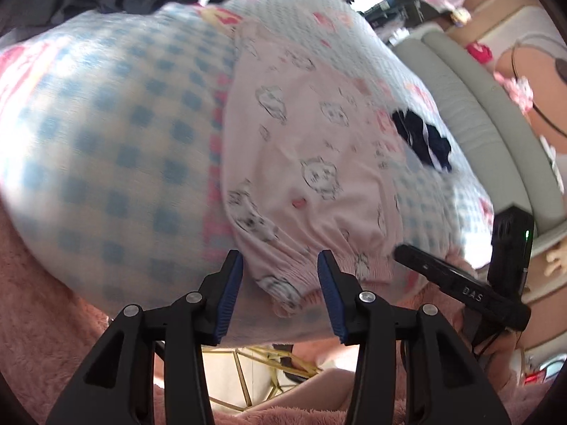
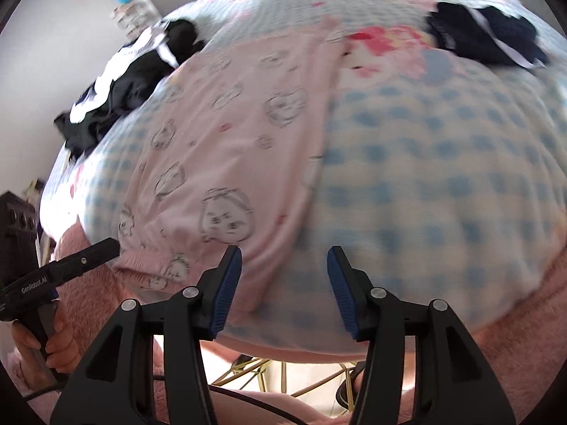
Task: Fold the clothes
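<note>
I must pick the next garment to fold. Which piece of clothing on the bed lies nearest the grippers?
The pink cat-print garment, spread flat with its gathered hem at the grippers. The dark pile and the navy garment lie farther back.

The patterned garment (image 1: 304,163) lies flat on the bed cover (image 1: 117,134), its gathered waistband at the near edge. Both grippers hang over that edge: the left gripper (image 1: 280,290) above the waistband, the right gripper (image 2: 283,290) to its right, partly over bare cover. A heap of clothes (image 2: 120,88) lies far left, a smaller folded bundle (image 2: 485,35) far right
</note>
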The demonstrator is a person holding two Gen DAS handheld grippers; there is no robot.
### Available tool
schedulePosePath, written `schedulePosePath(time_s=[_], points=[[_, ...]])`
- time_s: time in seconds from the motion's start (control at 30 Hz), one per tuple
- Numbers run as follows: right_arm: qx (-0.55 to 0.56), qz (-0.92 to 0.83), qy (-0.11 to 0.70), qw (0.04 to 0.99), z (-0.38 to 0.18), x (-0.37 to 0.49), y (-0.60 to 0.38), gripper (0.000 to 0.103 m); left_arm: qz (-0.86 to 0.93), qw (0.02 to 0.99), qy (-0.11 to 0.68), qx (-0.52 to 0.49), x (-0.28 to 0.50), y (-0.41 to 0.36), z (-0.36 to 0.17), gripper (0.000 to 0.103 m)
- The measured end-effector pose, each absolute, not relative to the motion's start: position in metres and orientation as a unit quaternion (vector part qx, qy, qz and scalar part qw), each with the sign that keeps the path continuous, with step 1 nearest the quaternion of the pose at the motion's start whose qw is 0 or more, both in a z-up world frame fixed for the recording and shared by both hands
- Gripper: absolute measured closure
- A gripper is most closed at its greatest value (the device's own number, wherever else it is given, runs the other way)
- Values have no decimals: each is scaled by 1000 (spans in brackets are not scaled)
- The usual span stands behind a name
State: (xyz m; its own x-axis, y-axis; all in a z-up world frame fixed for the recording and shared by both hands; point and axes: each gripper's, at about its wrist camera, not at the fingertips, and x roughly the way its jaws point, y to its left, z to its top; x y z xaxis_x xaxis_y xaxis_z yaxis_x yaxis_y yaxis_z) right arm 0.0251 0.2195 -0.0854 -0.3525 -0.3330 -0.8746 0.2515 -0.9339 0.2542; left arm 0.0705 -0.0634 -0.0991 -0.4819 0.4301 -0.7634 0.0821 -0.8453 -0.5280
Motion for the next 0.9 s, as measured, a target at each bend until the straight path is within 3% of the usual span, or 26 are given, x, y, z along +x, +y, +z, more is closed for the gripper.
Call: schedulePosePath(time_s=[0.27,0.5,0.67,0.77,0.9], points=[[548,-828,-34,117,-85,23,239,53,794,133,-287,-520,70,-57,-118,57],[561,-786,-105,238,-90,30,223,52,799,156,-298,-499,67,-50,-113,54],[584,-761,-137,247,-111,20,214,52,774,144,-347,-509,60,-60,-134,53],[572,-765,-131,264,-107,12,208,66,781,159,-331,-505,58,-50,-128,53],[566,-773,-118,261,-112,-4,183,65,772,160,-349,-506,55,-49,-137,52]])
